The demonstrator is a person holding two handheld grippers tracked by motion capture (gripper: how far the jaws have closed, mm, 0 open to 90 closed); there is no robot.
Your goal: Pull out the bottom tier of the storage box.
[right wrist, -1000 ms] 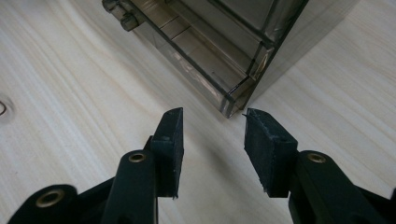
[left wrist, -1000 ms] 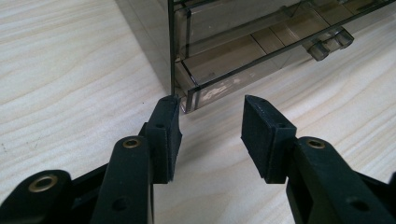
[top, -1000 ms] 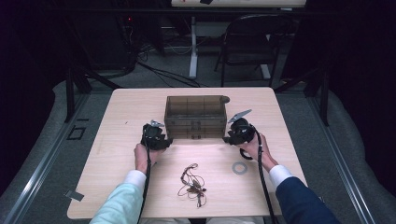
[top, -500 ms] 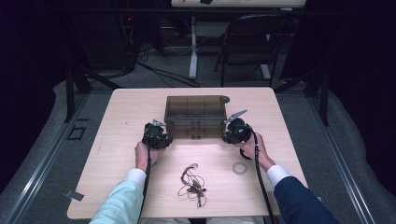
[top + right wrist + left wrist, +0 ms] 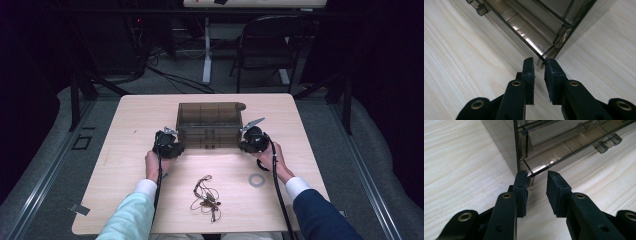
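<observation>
Wooden table [image 5: 125, 165] with a smoky plastic drawer box [image 5: 210, 125] at its middle.
Nearest lies a tangled cord [image 5: 206, 197]; farther on, the left gripper [image 5: 537, 176] and right gripper [image 5: 539, 62], jaws slightly parted and gripping nothing, meet the box's front lower corners.

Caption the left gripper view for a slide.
Left tool, jaws parted, at the front corner of the smoked clear drawer box on the wooden table.

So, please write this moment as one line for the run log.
left tool: open, at drawer box front-left corner | right tool: open, at front-right corner | necklace: untouched
</observation>
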